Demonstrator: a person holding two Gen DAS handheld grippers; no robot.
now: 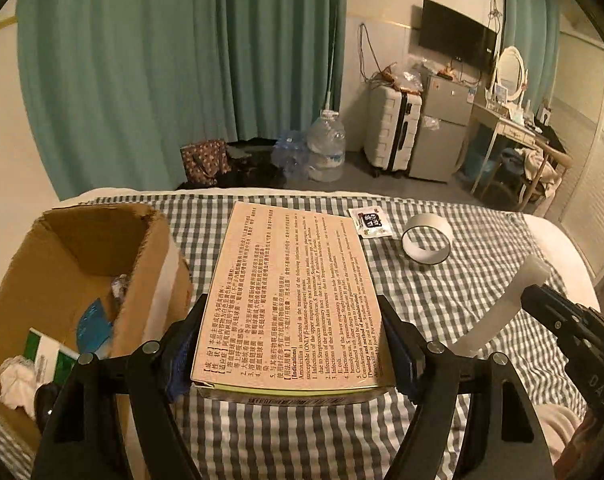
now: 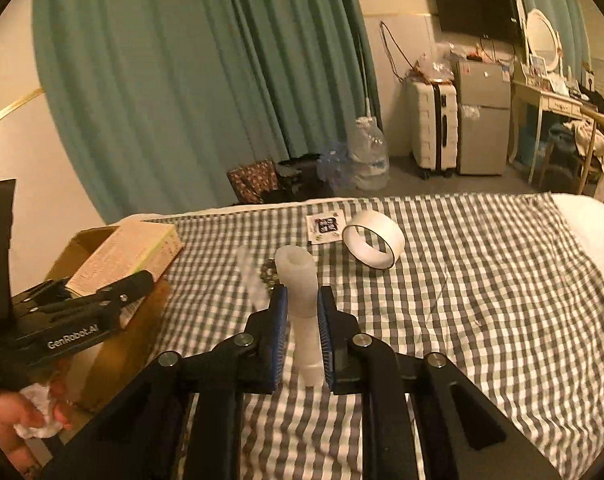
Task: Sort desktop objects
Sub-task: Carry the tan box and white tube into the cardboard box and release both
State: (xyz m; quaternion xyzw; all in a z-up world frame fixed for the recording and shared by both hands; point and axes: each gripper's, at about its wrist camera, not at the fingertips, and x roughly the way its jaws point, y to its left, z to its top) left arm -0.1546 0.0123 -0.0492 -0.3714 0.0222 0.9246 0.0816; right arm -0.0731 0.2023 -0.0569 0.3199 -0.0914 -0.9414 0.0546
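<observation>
My left gripper (image 1: 291, 344) is shut on a flat tan medicine box (image 1: 291, 292) printed with text, held above the checked cloth, just right of an open cardboard box (image 1: 65, 280). In the right wrist view the medicine box (image 2: 125, 256) hovers by the cardboard box's (image 2: 89, 240) rim, with the left gripper (image 2: 113, 292) on it. My right gripper (image 2: 302, 320) is shut on a translucent white tube (image 2: 302, 296), held above the cloth; the tube also shows in the left wrist view (image 1: 506, 304). A tape roll (image 2: 376, 244) and a small white sachet (image 2: 326, 226) lie on the cloth beyond.
The cardboard box holds a green-white packet (image 1: 45, 356), a blue item (image 1: 93, 328) and crumpled tissue (image 1: 17, 384). The checked cloth (image 2: 482, 300) covers a bed. Past its far edge stand water jugs (image 1: 326, 148), a suitcase (image 1: 392, 128), a small fridge (image 1: 442, 128) and a dressing table (image 1: 506, 120).
</observation>
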